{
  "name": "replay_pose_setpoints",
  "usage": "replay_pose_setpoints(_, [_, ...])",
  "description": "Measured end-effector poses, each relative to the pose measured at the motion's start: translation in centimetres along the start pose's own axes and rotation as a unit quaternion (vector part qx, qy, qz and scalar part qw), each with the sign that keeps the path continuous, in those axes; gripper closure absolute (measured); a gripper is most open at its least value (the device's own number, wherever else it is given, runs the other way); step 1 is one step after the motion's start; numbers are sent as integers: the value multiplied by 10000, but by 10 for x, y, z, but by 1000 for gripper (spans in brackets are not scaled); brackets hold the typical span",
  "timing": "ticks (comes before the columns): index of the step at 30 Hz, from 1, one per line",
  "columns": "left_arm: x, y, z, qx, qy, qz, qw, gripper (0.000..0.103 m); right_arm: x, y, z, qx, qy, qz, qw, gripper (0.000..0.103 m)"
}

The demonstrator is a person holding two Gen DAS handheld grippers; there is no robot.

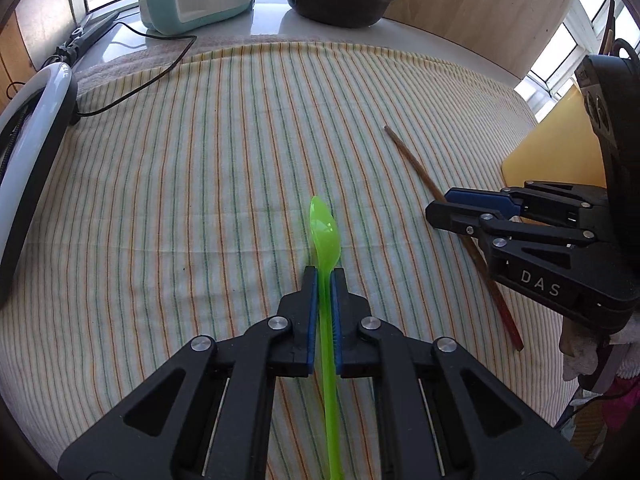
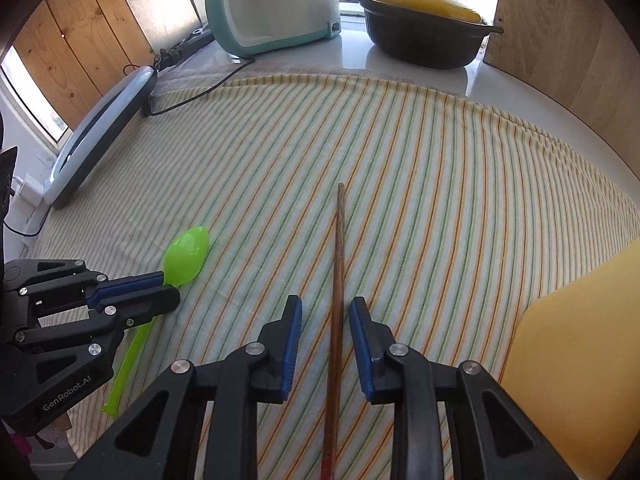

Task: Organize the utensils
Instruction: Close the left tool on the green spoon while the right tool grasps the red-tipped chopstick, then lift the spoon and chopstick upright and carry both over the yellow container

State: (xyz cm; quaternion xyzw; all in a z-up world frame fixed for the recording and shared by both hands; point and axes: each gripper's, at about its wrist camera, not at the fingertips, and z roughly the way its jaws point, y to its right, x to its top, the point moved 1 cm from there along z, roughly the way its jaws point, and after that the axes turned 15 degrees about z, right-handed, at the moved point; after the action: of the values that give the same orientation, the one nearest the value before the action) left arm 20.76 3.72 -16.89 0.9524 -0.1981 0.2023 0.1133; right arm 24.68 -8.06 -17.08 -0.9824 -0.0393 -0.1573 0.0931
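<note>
A green plastic spoon [image 1: 325, 236] lies on the striped cloth [image 1: 200, 160], bowl pointing away. My left gripper [image 1: 324, 276] is shut on its handle, the blue pads pressing both sides. The right wrist view shows the same spoon [image 2: 187, 255] and left gripper [image 2: 166, 290] at the left. A brown wooden chopstick [image 2: 339, 264] with a red end lies lengthwise between the fingers of my right gripper [image 2: 325, 308]. Its blue pads stand apart from the stick on both sides, so it is open. In the left wrist view the chopstick [image 1: 416, 168] runs under the right gripper [image 1: 438, 206].
A yellow board [image 2: 576, 360] lies at the right edge of the cloth. At the back stand a teal appliance [image 2: 272, 4] with a black cord and a black pot with a yellow lid [image 2: 424, 20]. A ring-shaped light [image 2: 100, 132] rests at the left.
</note>
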Motion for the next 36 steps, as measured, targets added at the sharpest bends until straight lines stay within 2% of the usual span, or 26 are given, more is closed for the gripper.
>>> replay_pose_setpoints(4, [-2, -4, -3, -57, 79, -144, 9998, 99, 0, 2, -1, 35, -6, -9, 10000, 99])
replay_pose_setpoints(11, [-1, -2, -24, -88, 366, -183, 9991, 100, -6, 6, -22, 414, 152, 120, 9990, 99])
replay_pose_setpoints(21, [4, 6, -63, -99, 933, -154, 9955, 101, -31, 12, -82, 784, 907, 31, 9928, 99])
replay_pose_setpoints(24, [7, 11, -60, 253, 737, 86, 9969, 101, -36, 17, -91, 888, 968, 126, 9913, 99])
replay_pose_setpoints(28, [13, 8, -34, 350, 14, 122, 9993, 100, -41, 20, -93, 940, 978, 168, 9906, 99])
replay_pose_setpoints(30, [13, 9, -20, 244, -266, 231, 9991, 100, -42, 21, -93, 958, 980, 188, 9904, 99])
replay_pose_setpoints(33, [9, 6, -1, 308, -651, 189, 9972, 100, -42, 24, -93, 979, 988, 242, 9900, 99])
replay_pose_setpoints(36, [8, 5, 1, 270, -628, 267, 9973, 99, -42, 27, -95, 963, 1031, 238, 9897, 99])
